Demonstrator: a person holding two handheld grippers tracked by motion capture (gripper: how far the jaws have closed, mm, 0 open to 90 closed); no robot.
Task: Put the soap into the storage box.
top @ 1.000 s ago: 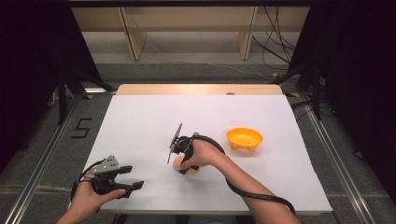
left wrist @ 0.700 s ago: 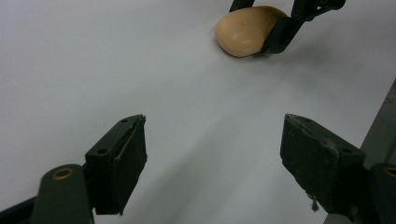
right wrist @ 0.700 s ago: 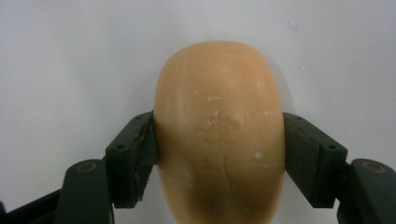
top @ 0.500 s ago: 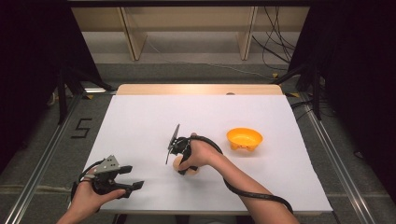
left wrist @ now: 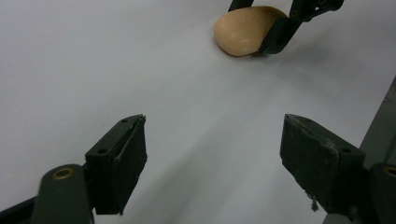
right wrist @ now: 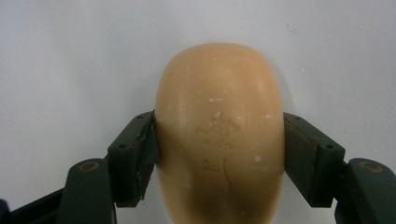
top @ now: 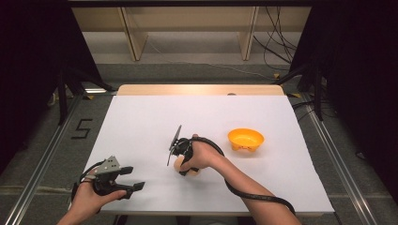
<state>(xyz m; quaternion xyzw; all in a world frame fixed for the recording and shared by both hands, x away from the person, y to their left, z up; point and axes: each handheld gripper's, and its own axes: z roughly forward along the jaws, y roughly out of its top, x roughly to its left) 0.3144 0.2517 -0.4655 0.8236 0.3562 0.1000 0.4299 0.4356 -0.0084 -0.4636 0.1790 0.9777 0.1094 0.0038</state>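
A smooth tan oval object (right wrist: 219, 116), shaped like a bread roll, lies on the white table (top: 155, 117) near the front middle. My right gripper (right wrist: 219, 154) is shut on it, one pad pressing each side. From above, that right gripper (top: 185, 168) points down at the tan object (top: 178, 163). My left gripper (top: 135, 178) rests open at the front left of the table. In the left gripper view, the left gripper (left wrist: 212, 154) has nothing between its jaws, and the tan object (left wrist: 245, 29) lies farther off, held by the other gripper's fingers (left wrist: 280, 35).
An orange bowl (top: 245, 139) stands on the table to the right of the tan object. Beyond the table's far edge stand a wooden strip (top: 199, 89) and shelving legs. Cables lie on the floor at the back right.
The right gripper has edged slightly left, still closed on the tan object. The left gripper has not moved.
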